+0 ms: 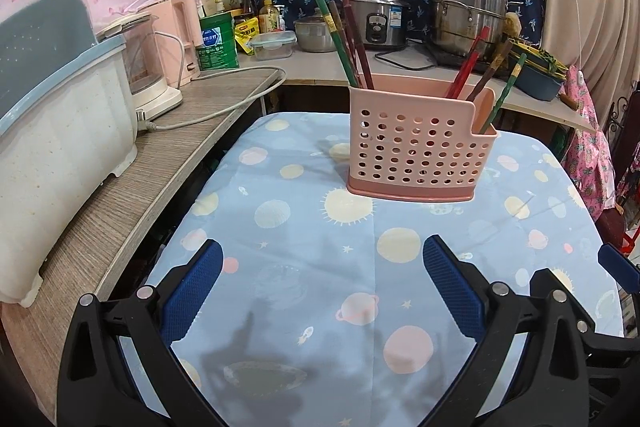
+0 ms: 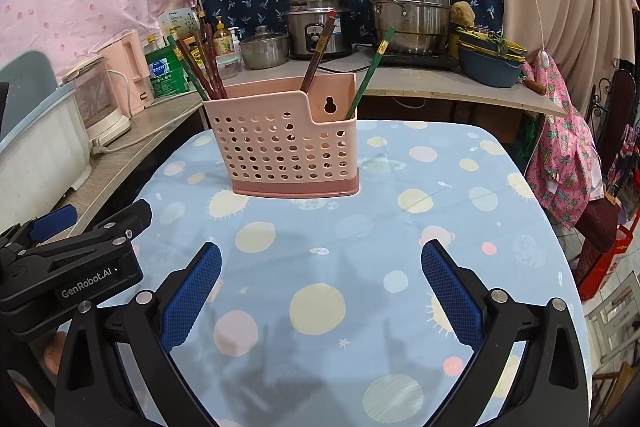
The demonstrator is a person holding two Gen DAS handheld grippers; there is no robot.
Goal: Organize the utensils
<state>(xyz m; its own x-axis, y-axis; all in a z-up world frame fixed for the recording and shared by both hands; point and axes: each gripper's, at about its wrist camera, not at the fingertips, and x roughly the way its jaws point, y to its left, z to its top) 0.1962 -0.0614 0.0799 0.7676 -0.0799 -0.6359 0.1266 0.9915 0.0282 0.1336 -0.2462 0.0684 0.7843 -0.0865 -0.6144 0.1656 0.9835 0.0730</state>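
Kitchen clutter fills the background of the left wrist view: a steel rice cooker (image 1: pixel 378 15) and a tall stacked steel steamer pot (image 1: pixel 466 11) stand on a pale counter (image 1: pixel 320 67) before a navy leaf-print cloth. Nearer lies a table under a light blue cloth printed with planets and suns (image 1: pixel 304 227). On it stands a pink perforated plastic utensil holder (image 1: pixel 416 151), upright, well ahead of the left gripper (image 1: pixel 322 287) and a little right of its midline. A bunch of red, brown and green chopsticks (image 1: pixel 348 43) leans left out of the holder's left part; three more chopsticks, red, brown and green (image 1: pixel 486 71), lean right from its right part. The blue-padded fingers (image 1: pixel 192 291) are spread wide with nothing between them, only cloth. Part of the right gripper's black frame shows at the right edge.

From the right wrist view, the same holder (image 2: pixel 286 143) stands ahead and left of the midline of the right gripper (image 2: pixel 320 287), well apart from it. One brown chopstick (image 2: pixel 318 55) and one green chopstick (image 2: pixel 370 71) rise from its lower right compartment; the bunch (image 2: pixel 200 67) leans left. These blue pads (image 2: pixel 454 291) also stand wide, empty. The left gripper (image 2: pixel 72 259), marked GenRobot.AI, sits just beside at the left; from here I cannot tell its finger spacing.
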